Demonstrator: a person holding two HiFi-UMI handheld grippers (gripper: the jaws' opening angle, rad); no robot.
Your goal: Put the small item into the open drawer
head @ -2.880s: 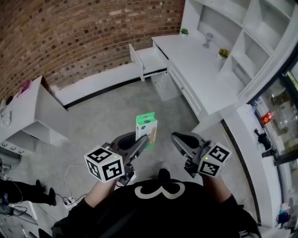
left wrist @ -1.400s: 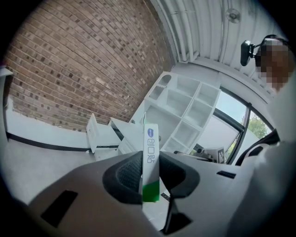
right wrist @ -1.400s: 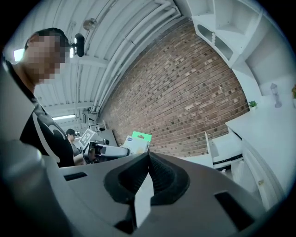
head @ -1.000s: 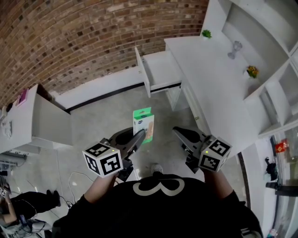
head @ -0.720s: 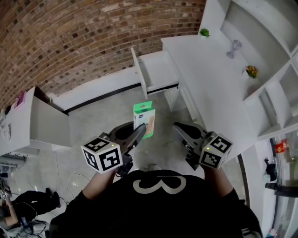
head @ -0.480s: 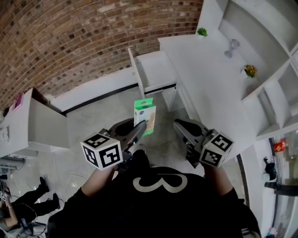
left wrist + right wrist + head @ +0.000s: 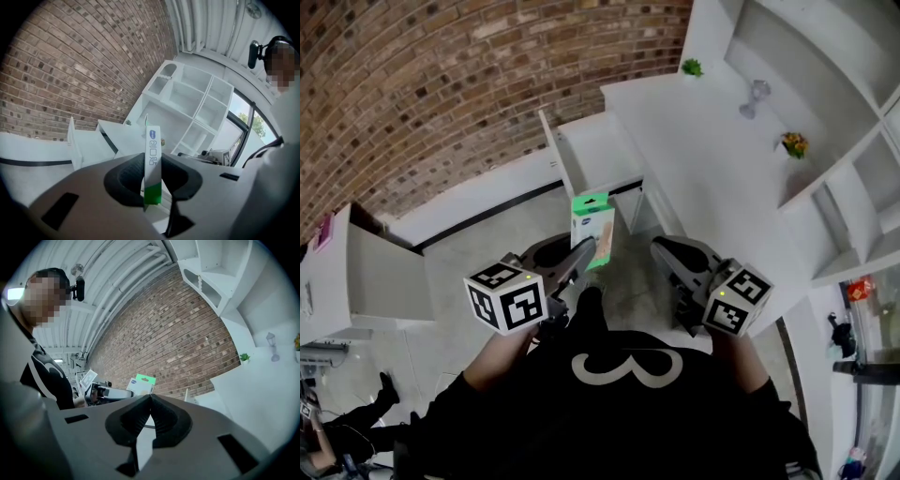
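**Head view.** A box (image 7: 592, 223), green-topped, is held upright in the left gripper (image 7: 584, 261). It is clamped near its lower end, and most of its length stands clear above the jaw tips. The drawer (image 7: 586, 161) is pulled out from the desk (image 7: 703, 141). It lies ahead of the left gripper and above it in the frame, well apart. The right gripper (image 7: 664, 249) is carried just to the right of the box and does not touch it.

**Left gripper view.** The box (image 7: 152, 150) is seen edge-on, dead centre between the pads. The jaws are drawn in to a narrow gap and pressed on its two flat faces. The green end sits deepest in the grip. The drawer (image 7: 86, 146) is seen ahead and off to the left of the jaws.

**Right gripper view.** The jaws are met tip to tip, with nothing between them. The box (image 7: 140, 383) is seen beyond the tips, a little to the left.

**Handling (judged).** A thin card carton, likely light. It is stiff along its length, but its faces are easily dented. The printed surface is smooth, so some slip is possible. A hold across the flat faces is best, with modest pressure. What is inside cannot be told.
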